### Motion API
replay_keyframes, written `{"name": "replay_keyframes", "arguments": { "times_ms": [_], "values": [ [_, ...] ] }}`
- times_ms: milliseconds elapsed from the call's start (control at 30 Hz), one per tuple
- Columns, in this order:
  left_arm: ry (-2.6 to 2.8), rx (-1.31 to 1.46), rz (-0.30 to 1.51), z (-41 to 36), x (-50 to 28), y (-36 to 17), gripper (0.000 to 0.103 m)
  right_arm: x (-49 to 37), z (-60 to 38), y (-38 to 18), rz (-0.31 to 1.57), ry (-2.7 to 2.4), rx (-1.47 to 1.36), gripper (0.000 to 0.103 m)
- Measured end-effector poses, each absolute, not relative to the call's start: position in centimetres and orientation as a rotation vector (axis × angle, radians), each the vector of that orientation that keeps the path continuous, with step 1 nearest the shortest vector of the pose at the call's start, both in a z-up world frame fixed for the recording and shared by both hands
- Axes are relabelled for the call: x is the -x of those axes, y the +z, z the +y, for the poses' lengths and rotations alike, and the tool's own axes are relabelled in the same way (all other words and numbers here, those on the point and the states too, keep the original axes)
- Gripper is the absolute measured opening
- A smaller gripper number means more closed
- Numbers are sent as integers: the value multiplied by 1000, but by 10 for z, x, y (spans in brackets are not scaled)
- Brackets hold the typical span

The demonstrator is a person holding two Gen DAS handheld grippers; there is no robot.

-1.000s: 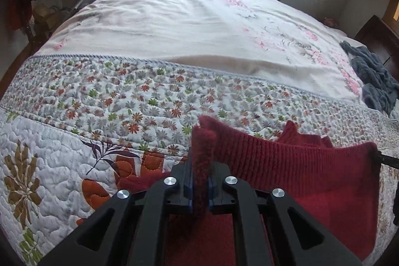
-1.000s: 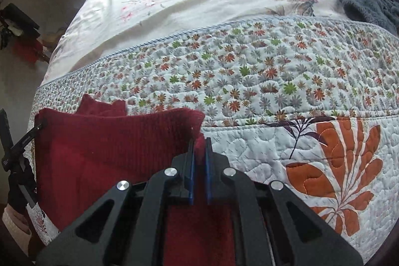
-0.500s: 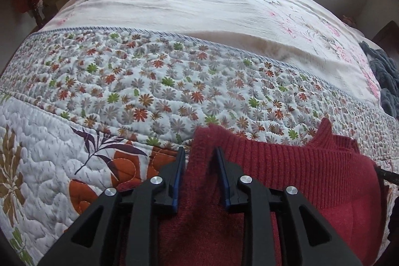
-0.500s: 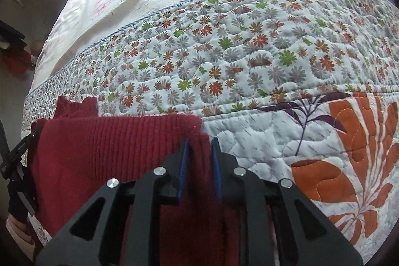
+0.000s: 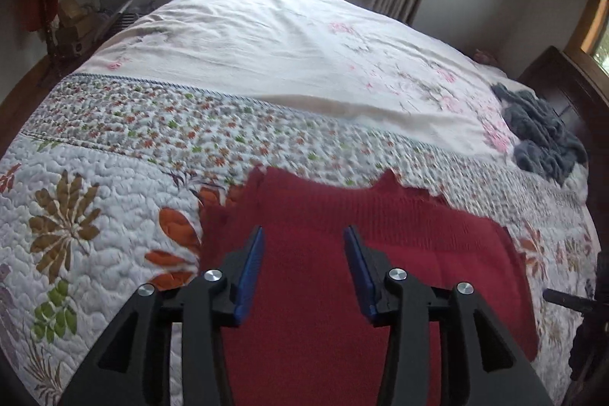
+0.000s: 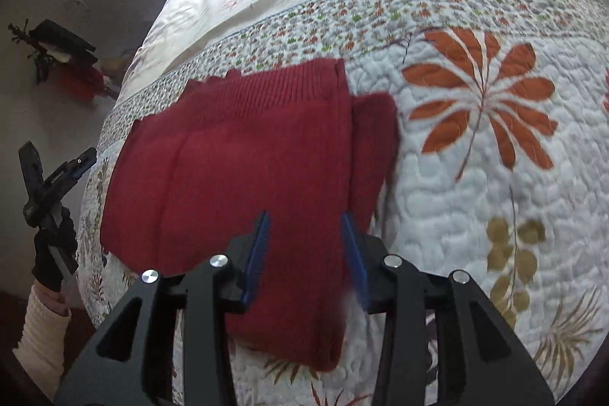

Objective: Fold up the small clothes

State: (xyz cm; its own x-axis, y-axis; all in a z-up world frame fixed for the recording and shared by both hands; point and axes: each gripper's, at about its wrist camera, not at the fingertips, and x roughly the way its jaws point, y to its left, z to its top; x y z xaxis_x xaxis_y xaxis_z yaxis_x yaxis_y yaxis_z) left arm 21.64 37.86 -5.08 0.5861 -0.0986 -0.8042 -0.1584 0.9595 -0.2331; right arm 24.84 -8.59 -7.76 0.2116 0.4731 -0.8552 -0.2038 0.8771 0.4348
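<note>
1. Bed [image 5: 266, 37]: covered by a cream floral sheet at the far end and a quilted floral bedspread [image 6: 475, 177] at the near end.
2. Red knit garment [image 6: 247, 158]: lies folded flat on the bedspread near the bed's near edge, ribbed band toward the sheet, a narrower strip protruding along one side.
3. Grey blanket [image 5: 540, 136]: crumpled at the bed's far right, well apart from the garment.
4. Left claw [image 5: 302, 269]: blue-padded jaws spread wide over the garment, gripping nothing.
5. Right claw [image 6: 304, 246]: jaws likewise spread wide above the garment, empty.
</note>
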Motion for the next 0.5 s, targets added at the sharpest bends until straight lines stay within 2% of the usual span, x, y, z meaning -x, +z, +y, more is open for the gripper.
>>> {"name": "replay_keyframes", "arguments": {
  "times_ms": [133, 233, 300, 367, 500],
  "values": [
    [-40, 306, 1008, 338, -188, -68, 54, -210, -88, -87, 1302, 494, -259, 39],
    [-51, 279, 1034, 320, -176, -81, 56, -197, -84, -95, 1322, 509, -271, 39],
    [-63, 293, 1061, 316, -170, -90, 56, -193, -81, -99, 1334, 508, -261, 30],
    [-60, 286, 1082, 315, -168, -96, 56, -190, -81, -95, 1324, 514, -263, 12],
    [-50, 278, 1120, 318, -163, -109, 56, -186, -94, -81, 1287, 505, -299, 9]
  ]
}}
